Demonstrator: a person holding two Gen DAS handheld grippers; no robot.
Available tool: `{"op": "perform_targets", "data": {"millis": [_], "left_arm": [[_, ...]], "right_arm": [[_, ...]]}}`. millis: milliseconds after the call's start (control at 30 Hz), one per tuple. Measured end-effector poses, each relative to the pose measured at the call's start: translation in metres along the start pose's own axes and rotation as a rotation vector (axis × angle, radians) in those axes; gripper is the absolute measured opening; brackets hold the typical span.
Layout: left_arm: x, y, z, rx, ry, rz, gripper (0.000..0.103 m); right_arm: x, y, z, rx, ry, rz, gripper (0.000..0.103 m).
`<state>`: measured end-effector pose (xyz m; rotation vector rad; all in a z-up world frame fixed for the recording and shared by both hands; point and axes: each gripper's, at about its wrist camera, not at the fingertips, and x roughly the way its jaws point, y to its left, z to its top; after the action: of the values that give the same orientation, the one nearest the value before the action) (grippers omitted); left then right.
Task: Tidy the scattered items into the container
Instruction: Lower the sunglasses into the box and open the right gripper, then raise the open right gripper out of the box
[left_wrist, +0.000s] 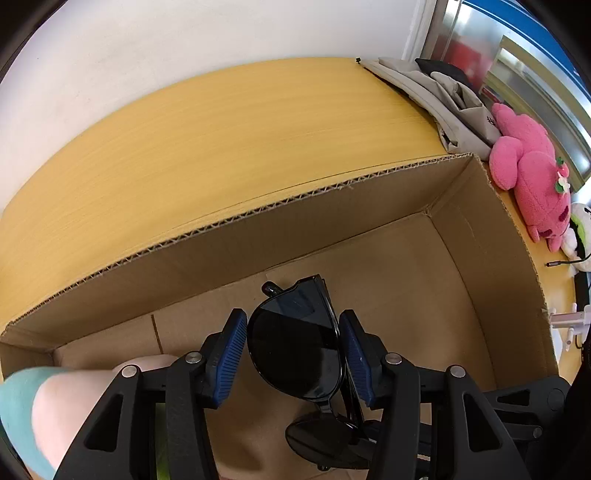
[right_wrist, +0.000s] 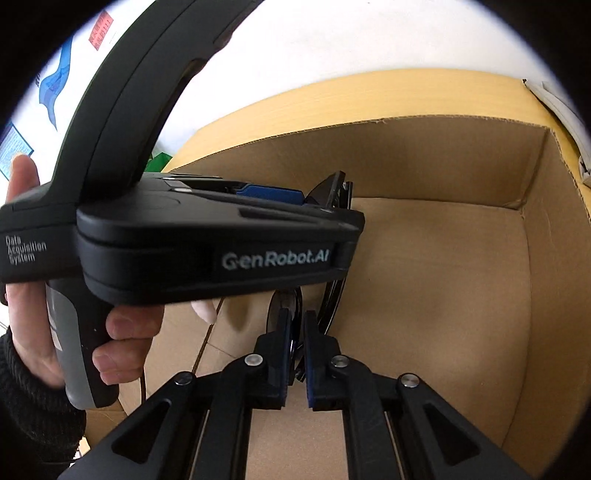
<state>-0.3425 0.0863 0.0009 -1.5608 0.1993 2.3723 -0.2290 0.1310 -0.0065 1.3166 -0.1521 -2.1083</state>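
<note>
The surface (left_wrist: 221, 147) is yellow wood, and a white wall stands behind it. A big brown cardboard box (left_wrist: 461, 258) sits on the surface, open at the top. Just past the far right corner of the box lies a pink plush toy (left_wrist: 528, 173). Behind the toy is a heap of grey cloth (left_wrist: 443, 99).

You hold both tools over the open box, pointing down into it. Your left hand (right_wrist: 33, 295) grips the grey handle of the left tool, and the black body of that tool crosses in front of the right camera.

Your left claw (left_wrist: 293, 354) has its blue pads (left_wrist: 232, 350) a fair way apart. The black sunglasses (left_wrist: 295, 343) hang between them, inside the box and above its floor. One dark lens fills the gap. The right pad touches the frame. You cannot tell if the left pad presses on the lens too.

Your right claw (right_wrist: 297, 354) is nearly together, with only a thin gap. It pinches the lower part of the same sunglasses (right_wrist: 288, 306). So both claws meet at the sunglasses in the middle of the box.
</note>
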Motion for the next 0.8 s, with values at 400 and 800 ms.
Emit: {"op": "perform_targets", "data": {"millis": [400, 800], "left_arm": [[-0.122, 0.023, -0.040, -0.062, -0.287, -0.025, 0.080], [-0.260, 0.005, -0.214, -0.096, -0.558, 0.087, 0.103]], "right_arm": [[-0.067, 0.027, -0.037, 0.024, -0.111, -0.015, 0.054], [-0.181, 0.102, -0.077, -0.124, -0.312, -0.196, 0.079]]}}
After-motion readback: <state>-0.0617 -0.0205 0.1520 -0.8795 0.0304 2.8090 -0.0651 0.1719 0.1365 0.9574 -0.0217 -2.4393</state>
